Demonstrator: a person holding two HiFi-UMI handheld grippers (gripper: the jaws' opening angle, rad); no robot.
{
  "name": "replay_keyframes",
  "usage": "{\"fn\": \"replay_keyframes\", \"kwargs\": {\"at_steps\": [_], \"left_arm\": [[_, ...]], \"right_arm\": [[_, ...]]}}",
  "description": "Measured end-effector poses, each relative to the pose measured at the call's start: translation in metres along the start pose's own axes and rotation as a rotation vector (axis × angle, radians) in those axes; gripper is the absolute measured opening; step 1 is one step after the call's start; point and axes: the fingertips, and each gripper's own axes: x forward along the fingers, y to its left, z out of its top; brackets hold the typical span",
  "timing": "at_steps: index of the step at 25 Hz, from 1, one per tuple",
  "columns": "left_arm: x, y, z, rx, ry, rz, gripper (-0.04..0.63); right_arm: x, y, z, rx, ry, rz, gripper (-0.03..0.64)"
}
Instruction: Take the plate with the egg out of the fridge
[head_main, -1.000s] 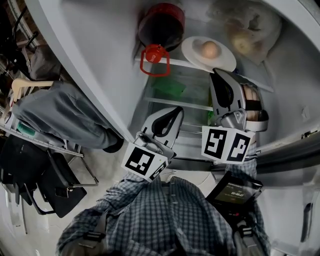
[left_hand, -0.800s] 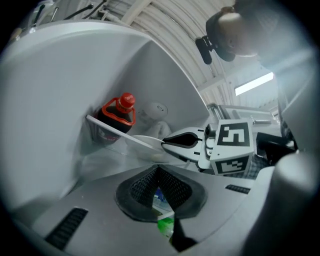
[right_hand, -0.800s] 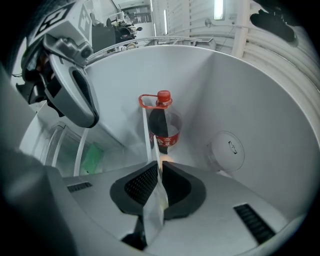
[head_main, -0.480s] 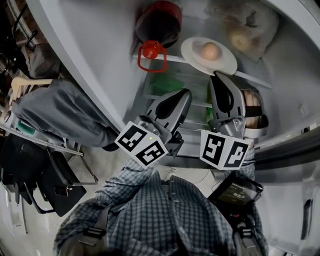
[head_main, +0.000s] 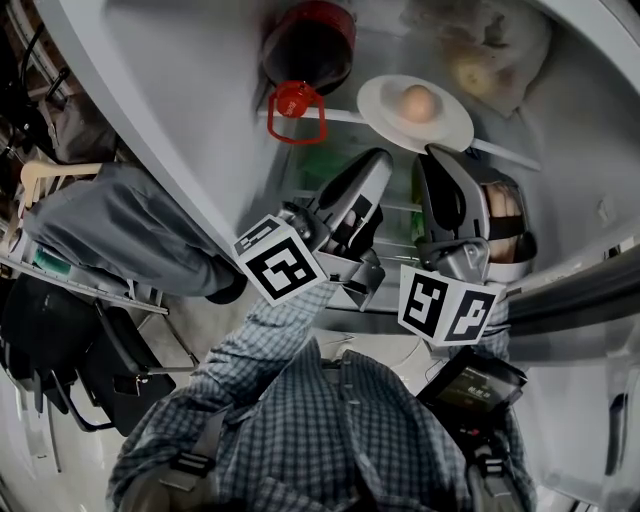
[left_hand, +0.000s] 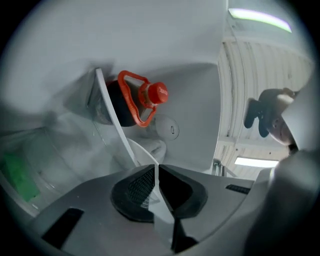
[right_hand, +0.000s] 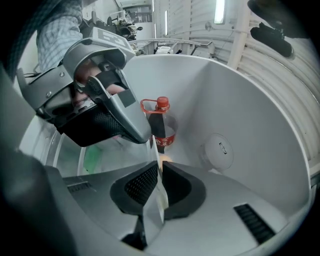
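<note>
We note the round white plate (head_main: 384, 108) with a brown egg (head_main: 418, 102) just beyond both closed, empty tongs; right gripper (head_main: 434, 154) seemingly nearer than left gripper (head_main: 376, 163).

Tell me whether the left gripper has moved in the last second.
Yes. The left gripper has moved up the picture, closer to the plate, and rolled.

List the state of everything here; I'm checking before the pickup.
Fridge: open.
Plate: on shelf, not gripped.
Egg: whole, on plate.
Bottle: cap on.
Left claw: shut, empty.
Right claw: shut, empty.
</note>
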Motion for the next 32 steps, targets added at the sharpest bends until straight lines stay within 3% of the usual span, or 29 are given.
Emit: {"fn": "replay_keyframes", "kwargs": {"at_steps": [4, 8, 17, 27, 32], "left_arm": [[0.005, 0.0, 0.001, -0.114, -0.018, -0.026, 0.014], [0.012, -0.011, 0.003, -0.196, -0.039, -0.091, 0.091], [0.024, -0.007, 0.006, -0.331, -0.057, -0.067, 0.104], [0.028, 0.001, 0.007, -0.436, -0.05, -0.03, 0.103], [0.027, 0.003, 0.007, -0.454, -0.063, -0.019, 0.101]], "right_arm": [[-0.001, 0.0, 0.0, -0.004, -0.001, -0.001, 0.035], [-0.003, 0.0, 0.0, -0.001, -0.003, 0.0, 0.035], [-0.007, 0.0, 0.001, -0.016, -0.003, -0.002, 0.035], [-0.008, 0.0, 0.004, -0.024, -0.018, 0.006, 0.035], [-0.009, 0.001, 0.004, -0.031, -0.025, 0.002, 0.035]]}}
